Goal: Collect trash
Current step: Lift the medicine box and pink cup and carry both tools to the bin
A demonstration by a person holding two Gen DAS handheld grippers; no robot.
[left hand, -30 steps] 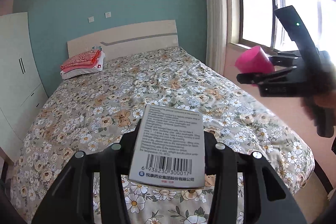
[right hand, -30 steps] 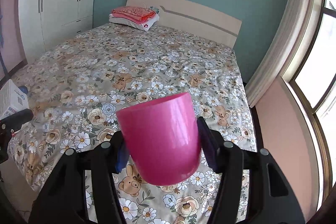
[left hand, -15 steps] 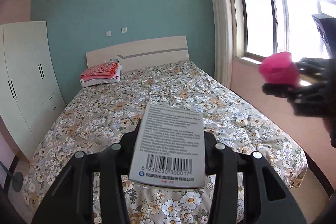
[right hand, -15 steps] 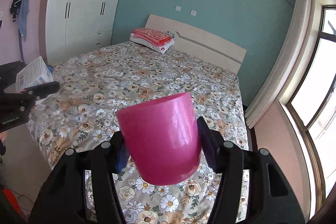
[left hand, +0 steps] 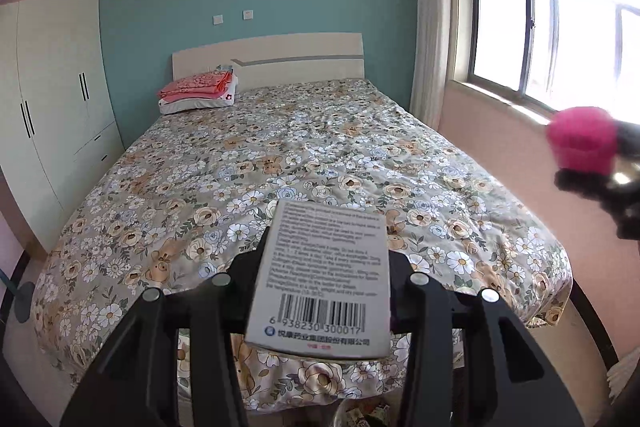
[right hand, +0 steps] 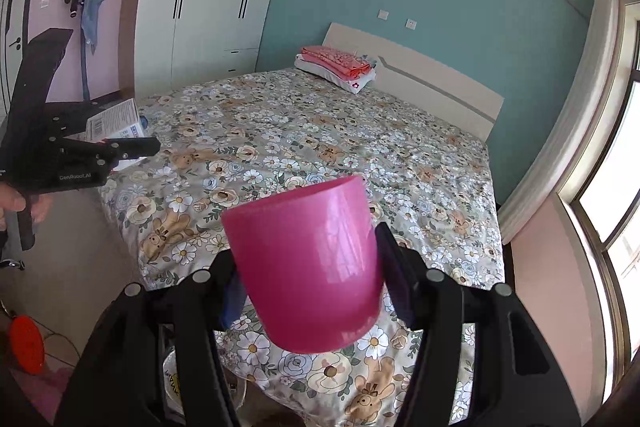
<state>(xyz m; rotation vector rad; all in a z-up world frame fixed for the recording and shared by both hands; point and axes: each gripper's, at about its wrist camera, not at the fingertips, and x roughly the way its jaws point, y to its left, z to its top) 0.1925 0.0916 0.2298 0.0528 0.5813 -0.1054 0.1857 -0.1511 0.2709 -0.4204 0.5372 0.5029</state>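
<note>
My left gripper [left hand: 326,267] is shut on a white cardboard box [left hand: 324,275] with printed text and a barcode, held in the air off the foot of the bed. My right gripper [right hand: 308,267] is shut on a pink plastic cup [right hand: 308,267], also held above the foot of the bed. The cup [left hand: 582,141] shows blurred at the right edge of the left wrist view. The box [right hand: 114,119] and left gripper [right hand: 132,147] show at the left of the right wrist view. Below the grippers a clear bag or bin with trash [right hand: 200,379] is partly hidden.
A bed with a floral cover [left hand: 304,163] fills the middle; folded pink bedding and a pillow [left hand: 198,93] lie at its head. A white wardrobe [left hand: 52,107] stands left, a window [left hand: 552,39] right. A red object [right hand: 26,345] lies on the floor.
Both grippers have drawn back and away from the bed, still holding the box and the cup. More of the room, wardrobe and window shows now. The right gripper has shifted further right.
</note>
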